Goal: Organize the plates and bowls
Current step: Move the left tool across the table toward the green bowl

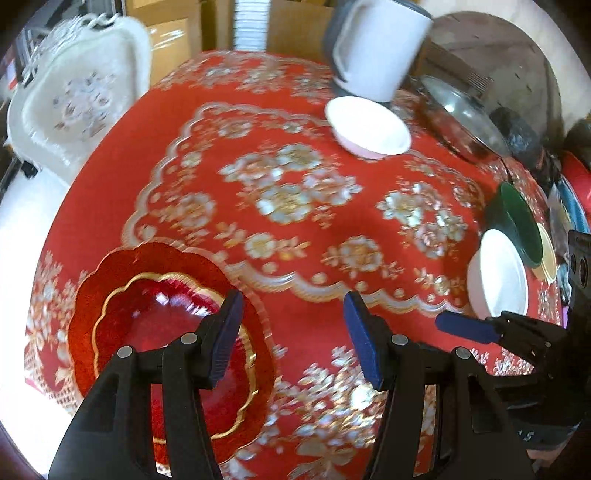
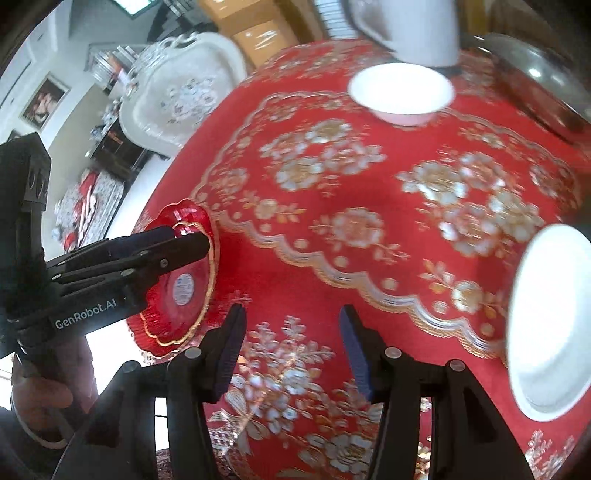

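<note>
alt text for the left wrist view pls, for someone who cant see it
The left gripper hangs open and empty above a red floral tablecloth, its left finger over a red scalloped plate. A white bowl sits farther back by a white mug; a white plate lies at right.

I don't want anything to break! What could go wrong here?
1. The red plate lies near the edge of the table, under the left gripper, whose jaws are open. A clumsy nudge might push it off.
2. The white bowl sits close beside the mug. Reaching for the bowl could bump the mug.
</note>
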Motion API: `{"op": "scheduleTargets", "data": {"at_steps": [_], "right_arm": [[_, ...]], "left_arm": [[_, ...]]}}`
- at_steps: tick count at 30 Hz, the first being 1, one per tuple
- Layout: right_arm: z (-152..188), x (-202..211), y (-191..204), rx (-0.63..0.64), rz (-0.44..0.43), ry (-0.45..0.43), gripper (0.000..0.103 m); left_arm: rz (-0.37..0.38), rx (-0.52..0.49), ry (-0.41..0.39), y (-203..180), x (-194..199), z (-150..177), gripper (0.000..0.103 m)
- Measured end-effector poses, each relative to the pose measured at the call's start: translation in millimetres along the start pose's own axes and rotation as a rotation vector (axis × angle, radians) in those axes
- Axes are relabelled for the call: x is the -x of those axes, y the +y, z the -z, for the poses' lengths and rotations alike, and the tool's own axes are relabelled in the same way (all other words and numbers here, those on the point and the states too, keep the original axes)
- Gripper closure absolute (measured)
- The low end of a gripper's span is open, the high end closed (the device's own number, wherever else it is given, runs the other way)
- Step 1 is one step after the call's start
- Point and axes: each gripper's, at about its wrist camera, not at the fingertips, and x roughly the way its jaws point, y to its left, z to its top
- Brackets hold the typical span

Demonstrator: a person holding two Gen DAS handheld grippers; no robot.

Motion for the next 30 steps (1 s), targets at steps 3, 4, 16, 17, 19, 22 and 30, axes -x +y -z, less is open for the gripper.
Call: {"op": "scheduleTargets", "data": {"at_steps": [3, 4, 16, 17, 19, 22, 30], "right_arm": [[3.1, 9.7, -13.4, -0.031, 0.012, -0.023, 0.05], [3.8, 12.5, -17.3, -0.04, 0.017, -0.032, 0.05], [15.2, 31.0, -52.3, -0.152, 0.07, -0.082, 0.05], [18.5, 33.2, -55.7, -0.165, 0.079, -0.088, 0.05], [25.3, 36.6, -63.2, -0.196, 0.098, -0.094, 0.05], [39.3, 46.7, -79.4, -0.277, 0.124, -0.116, 0.05], [79.6, 79.4, -117.1, -0.374, 0.17, -0.139, 0.05]], "left_arm": [[0.01, -0.032, -0.008, -20.0, -5.7, -6.7, 0.046], [0.01, -0.041, -0.009, -25.0, -7.4, -8.3, 0.046], [0.074, -0.118, 0.022, -66.3, -29.9, -23.8, 0.046], [0.085, -0.129, 0.028, -69.0, -32.3, -24.2, 0.046], [0.103, -0.15, 0.039, -74.3, -37.0, -25.0, 0.046], [0.121, -0.184, 0.057, -83.5, -43.0, -27.3, 0.046], [0.126, -0.176, 0.068, -102.6, -47.5, -25.9, 0.046]]}}
